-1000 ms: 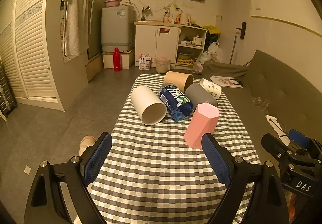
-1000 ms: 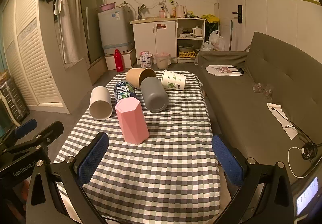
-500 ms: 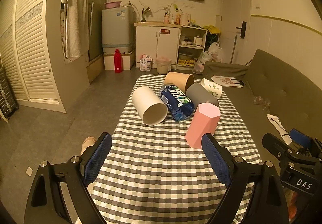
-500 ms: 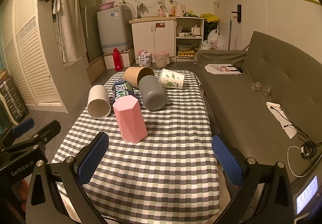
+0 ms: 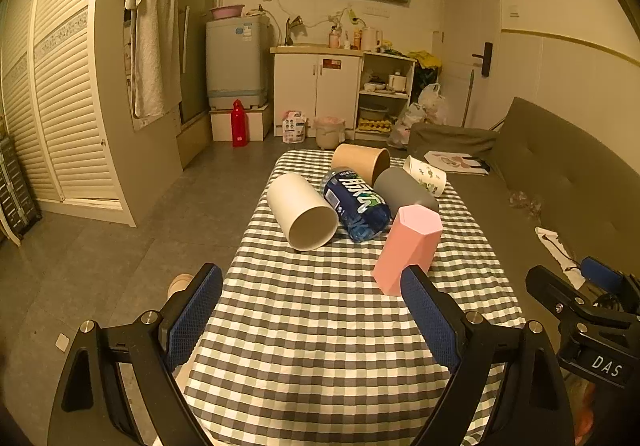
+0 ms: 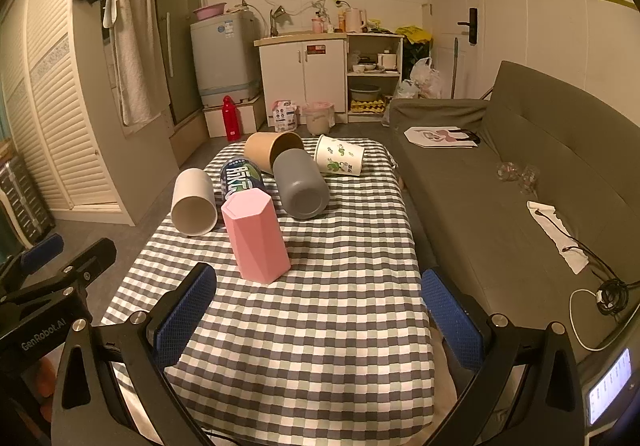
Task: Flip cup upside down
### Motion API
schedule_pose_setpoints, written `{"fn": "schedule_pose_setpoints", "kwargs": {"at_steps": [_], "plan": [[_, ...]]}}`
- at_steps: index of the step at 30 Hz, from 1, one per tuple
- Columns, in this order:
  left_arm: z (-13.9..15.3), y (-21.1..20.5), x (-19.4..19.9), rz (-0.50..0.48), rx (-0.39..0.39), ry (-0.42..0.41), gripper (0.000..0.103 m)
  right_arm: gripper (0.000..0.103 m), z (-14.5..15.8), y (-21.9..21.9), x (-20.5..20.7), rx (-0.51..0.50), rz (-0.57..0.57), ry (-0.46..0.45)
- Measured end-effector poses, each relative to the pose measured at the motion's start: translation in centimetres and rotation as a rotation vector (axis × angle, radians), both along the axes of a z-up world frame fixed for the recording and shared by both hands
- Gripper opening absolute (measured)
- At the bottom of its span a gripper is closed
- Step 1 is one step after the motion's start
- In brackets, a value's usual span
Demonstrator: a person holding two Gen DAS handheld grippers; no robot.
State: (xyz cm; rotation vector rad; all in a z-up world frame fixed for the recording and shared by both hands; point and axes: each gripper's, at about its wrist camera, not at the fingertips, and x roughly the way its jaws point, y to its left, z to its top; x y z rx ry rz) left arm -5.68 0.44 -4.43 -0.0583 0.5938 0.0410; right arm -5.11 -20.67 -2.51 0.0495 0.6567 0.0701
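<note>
Over the last second almost nothing changes on the bench with the checked cloth: in both views the cups only slide a little higher and the cameras draw back slightly. You are retreating, not approaching. The tall pink hexagonal plastic cup stands at the centre left of the right wrist frame with its closed face up and its wide end on the cloth, so I judge it is already upside down. The other cups lie on their sides behind it: the white cylindrical cup at the left with its mouth toward you, the dark blue printed cup, the grey cup, the brown paper cup and the white paper cup with green leaves at the upper centre. If one of them is your next target, none is touched yet.

Your left hand-held gripper hangs low at the near edge, both blue pads spread wide, nothing between them. In its view the pink cup is just above the right pad. Your right hand-held gripper is also spread wide and empty, level, pointing along the bench.
</note>
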Motion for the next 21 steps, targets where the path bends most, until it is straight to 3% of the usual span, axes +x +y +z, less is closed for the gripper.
{"fn": "schedule_pose_setpoints", "kwargs": {"at_steps": [21], "plan": [[-0.14, 0.18, 0.16, 0.004, -0.012, 0.007, 0.093, 0.103, -0.36, 0.11, 0.06, -0.007, -0.001, 0.006]]}}
